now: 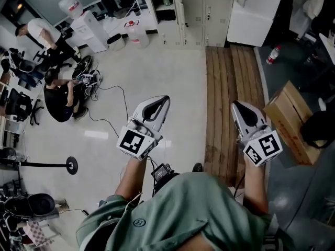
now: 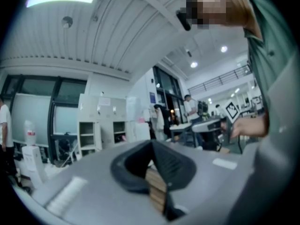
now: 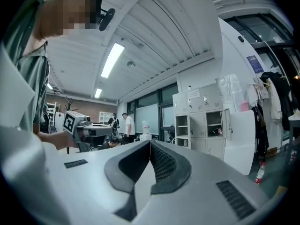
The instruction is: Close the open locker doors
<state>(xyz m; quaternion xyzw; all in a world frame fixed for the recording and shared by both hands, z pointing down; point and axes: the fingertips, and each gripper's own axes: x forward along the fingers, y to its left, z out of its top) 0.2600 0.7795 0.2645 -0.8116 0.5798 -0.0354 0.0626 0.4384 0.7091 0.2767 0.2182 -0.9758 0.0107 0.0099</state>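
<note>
Lockers (image 1: 194, 14) stand at the far end of the room, a pale grey bank against the far wall, well apart from both grippers. In the right gripper view at least two compartments (image 3: 214, 123) show dark insides with shelves while the others are shut flush; how far the doors themselves are swung I cannot tell at this range.

The left gripper (image 1: 166, 98) and right gripper (image 1: 236, 105) are held out side by side above the floor. Each has its jaws pressed together at the tips, with nothing between them.

I judge the task barely begun: the step in hand is getting to the bank. The wooden floor strip (image 1: 230, 88) runs straight toward it, but a cardboard box (image 1: 290, 122) and a bottle (image 1: 272, 55) sit to its right, so keeping to the left looks safer. Once there, closed jaws should suit a push. Press each door near its free edge, away from the hinge, and follow through until it sits flush, one gripper per door.
</note>
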